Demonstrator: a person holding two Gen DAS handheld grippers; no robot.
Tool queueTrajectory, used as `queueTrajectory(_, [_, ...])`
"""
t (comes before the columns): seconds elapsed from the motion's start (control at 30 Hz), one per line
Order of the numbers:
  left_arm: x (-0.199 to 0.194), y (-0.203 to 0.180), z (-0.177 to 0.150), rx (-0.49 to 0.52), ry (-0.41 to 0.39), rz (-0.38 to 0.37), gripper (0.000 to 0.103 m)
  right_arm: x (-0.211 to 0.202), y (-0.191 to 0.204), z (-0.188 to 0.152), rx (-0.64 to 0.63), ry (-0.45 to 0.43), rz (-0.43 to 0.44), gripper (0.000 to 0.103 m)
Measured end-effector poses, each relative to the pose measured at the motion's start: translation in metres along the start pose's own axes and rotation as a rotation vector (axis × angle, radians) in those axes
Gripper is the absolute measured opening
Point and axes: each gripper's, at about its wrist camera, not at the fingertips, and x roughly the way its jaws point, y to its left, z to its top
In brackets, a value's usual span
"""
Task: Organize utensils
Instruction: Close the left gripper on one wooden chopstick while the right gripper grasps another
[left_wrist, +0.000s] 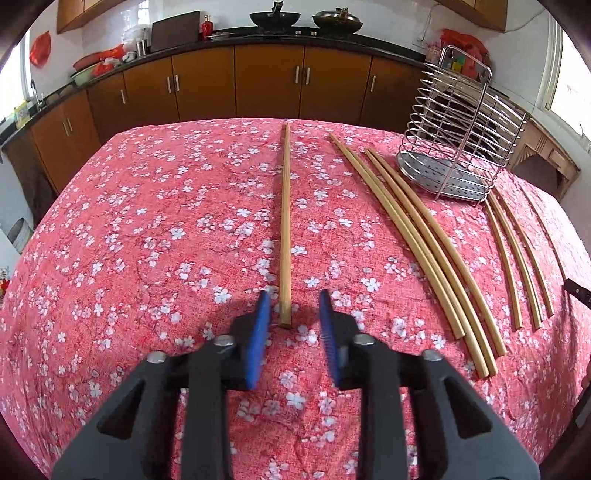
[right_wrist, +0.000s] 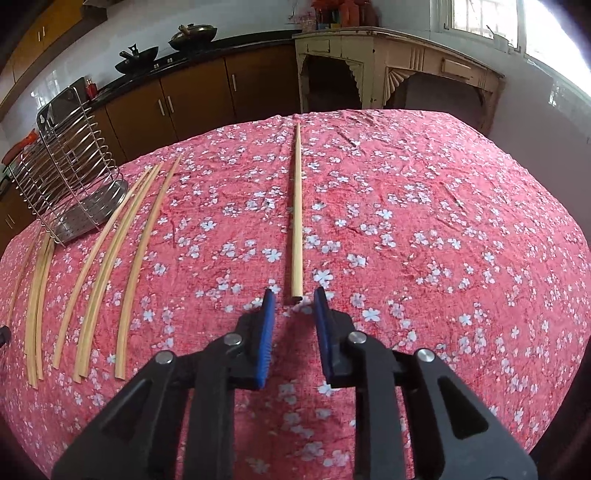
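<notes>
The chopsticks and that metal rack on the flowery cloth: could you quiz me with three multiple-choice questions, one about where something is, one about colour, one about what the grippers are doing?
1. In the left wrist view, the rack stands at the cloth's
A. far right
B. near left
C. centre

2. The gripper pads are
A. red
B. blue
C. yellow

3. The left gripper and right gripper are
A. both shut on chopsticks
B. one open, one shut
C. both open

Answers:
1 A: the rack sits beyond the chopsticks, far right.
2 B: blue pads line the black fingers.
3 C: each has one chopstick's end lying in a clear gap between its pads.
</notes>
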Motion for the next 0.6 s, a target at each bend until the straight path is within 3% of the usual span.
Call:
queueTrajectory(0.03, [0.0,0.0,0.0,-0.001,0.001,0.009,0.015,0.0,0.0,0.0,-0.003,0.0,-0.005,0.017])
queueTrajectory(0.2, [-0.007,-0.003,-0.005,0.001,0.003,0.031,0.01,-0.001,-0.001,-0.003,-0.004,0.002,0.011,0.003])
queueTrajectory(0.37, [-0.008,-0.006,-0.009,0.02,0.003,0.035,0.007,-0.003,-0.001,-0.006,-0.003,-0.004,0.035,0.001])
queueTrajectory(0.6, [-0.028,0.002,-0.007,0.011,-0.055,0.01,0.007,-0.035,-0.005,-0.007,-0.021,-0.109,0.047,0.001])
